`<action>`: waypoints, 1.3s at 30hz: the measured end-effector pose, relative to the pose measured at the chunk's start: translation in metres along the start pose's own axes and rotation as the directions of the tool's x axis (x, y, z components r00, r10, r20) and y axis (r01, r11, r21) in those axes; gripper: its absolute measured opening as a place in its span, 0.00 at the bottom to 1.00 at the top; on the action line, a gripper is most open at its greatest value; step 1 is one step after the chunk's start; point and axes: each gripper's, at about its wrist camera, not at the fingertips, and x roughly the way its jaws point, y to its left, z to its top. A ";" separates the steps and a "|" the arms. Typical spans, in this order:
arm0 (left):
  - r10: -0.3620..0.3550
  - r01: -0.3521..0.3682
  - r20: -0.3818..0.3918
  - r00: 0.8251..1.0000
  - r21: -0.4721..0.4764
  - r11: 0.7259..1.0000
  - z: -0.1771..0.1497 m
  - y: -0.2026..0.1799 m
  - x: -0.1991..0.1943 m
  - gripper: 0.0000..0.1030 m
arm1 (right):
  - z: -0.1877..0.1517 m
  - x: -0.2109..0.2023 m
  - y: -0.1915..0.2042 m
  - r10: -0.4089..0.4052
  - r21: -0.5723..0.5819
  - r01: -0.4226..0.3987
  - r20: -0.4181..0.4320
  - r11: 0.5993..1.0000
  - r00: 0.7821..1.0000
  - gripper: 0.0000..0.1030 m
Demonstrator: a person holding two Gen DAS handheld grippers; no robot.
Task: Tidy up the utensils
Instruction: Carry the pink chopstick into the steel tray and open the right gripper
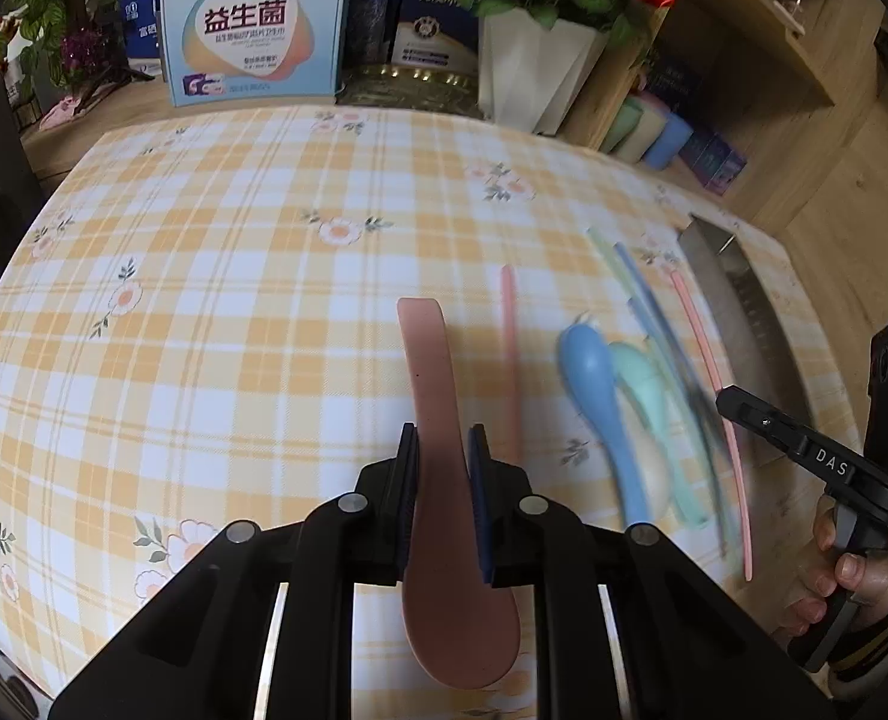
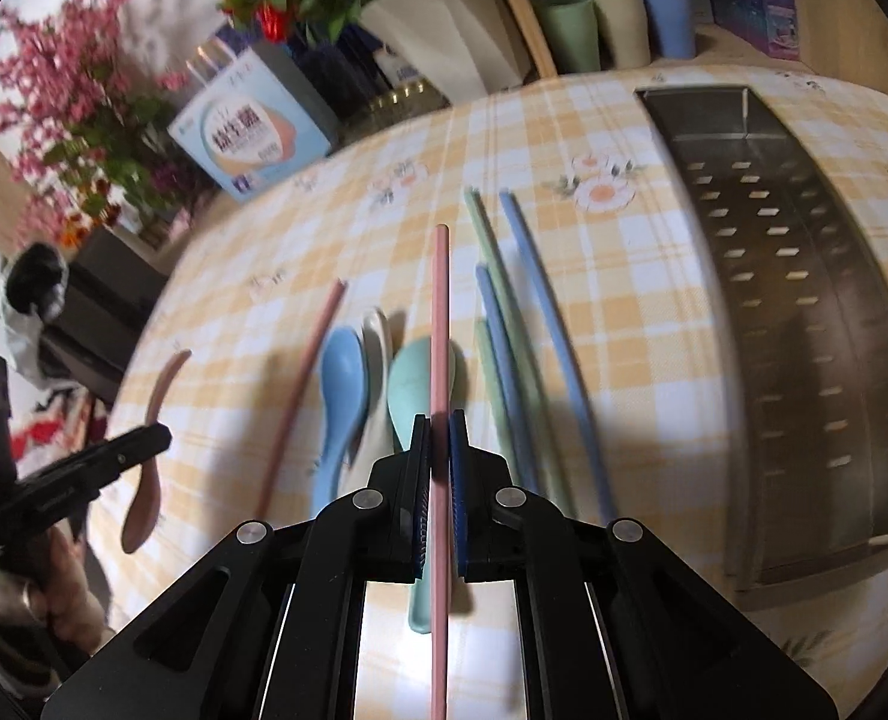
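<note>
Perforated metal tray [image 2: 804,300], right view only

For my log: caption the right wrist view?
Right gripper clamps pink chopstick above spoons, beside metal tray.

The surface [image 2: 654,312] has a yellow and white check cloth with little flowers. A blue spoon [image 2: 339,396], a cream spoon [image 2: 378,336] and a green spoon [image 2: 411,384] lie on it side by side. Next to them lie a pink chopstick [image 2: 303,384], green chopsticks [image 2: 492,276] and blue chopsticks [image 2: 540,300]. A long metal tray [image 2: 804,312] with holes sits at the right.
</note>
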 end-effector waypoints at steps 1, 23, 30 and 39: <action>-0.005 0.005 0.004 1.000 -0.002 1.000 0.002 -0.004 -0.002 0.15 | 0.003 -0.006 -0.003 0.007 0.003 -0.008 0.014 1.000 1.000 0.06; -0.072 0.075 -0.049 0.996 0.062 0.995 0.036 -0.111 0.030 0.15 | 0.080 -0.010 -0.124 -0.260 0.030 0.260 -0.007 0.965 0.965 0.06; -0.066 0.071 -0.072 0.995 0.068 0.995 0.035 -0.120 0.036 0.15 | 0.078 -0.013 -0.127 -0.344 0.020 0.344 -0.013 0.939 0.939 0.06; -0.079 0.085 -0.078 0.994 0.069 0.994 0.034 -0.124 0.039 0.15 | 0.079 -0.018 -0.127 -0.368 0.013 0.368 -0.016 0.930 0.930 0.07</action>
